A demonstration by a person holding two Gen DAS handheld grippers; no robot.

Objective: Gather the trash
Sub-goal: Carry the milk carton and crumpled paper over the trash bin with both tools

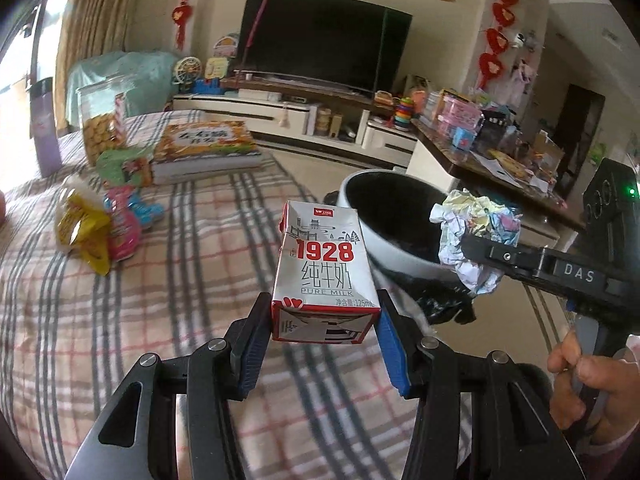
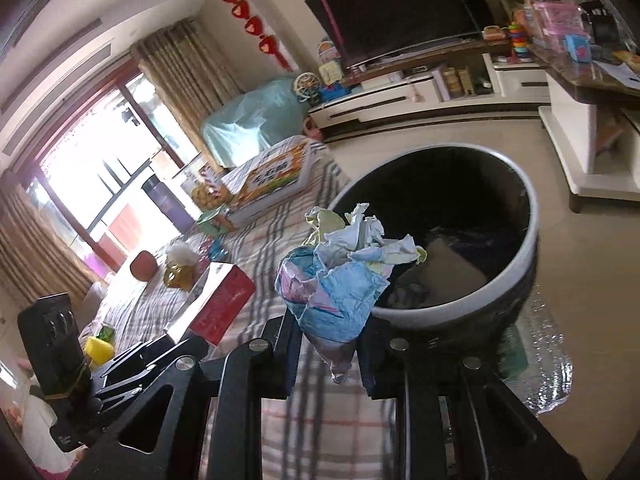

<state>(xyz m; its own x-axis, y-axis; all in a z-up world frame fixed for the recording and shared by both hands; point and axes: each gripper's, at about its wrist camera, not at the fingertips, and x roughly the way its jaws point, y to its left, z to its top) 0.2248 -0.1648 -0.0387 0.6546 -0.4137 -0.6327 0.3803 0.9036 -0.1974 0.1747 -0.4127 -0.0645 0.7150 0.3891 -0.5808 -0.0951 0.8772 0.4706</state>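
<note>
My left gripper is shut on a small white and red milk carton, held above the plaid bed cover. My right gripper is shut on a crumpled paper ball of white, blue and yellowish sheets; the same paper ball shows at the right of the left wrist view, over the bin. The round bin, white-rimmed with a dark liner, stands on the floor just beyond the bed's edge, directly past the paper. From the left wrist view the bin lies behind and right of the carton.
On the plaid bed cover lie a yellow snack bag, pink and blue wrappers, a green pack, a thick book, a biscuit jar and a purple flask. A cluttered side table stands right of the bin.
</note>
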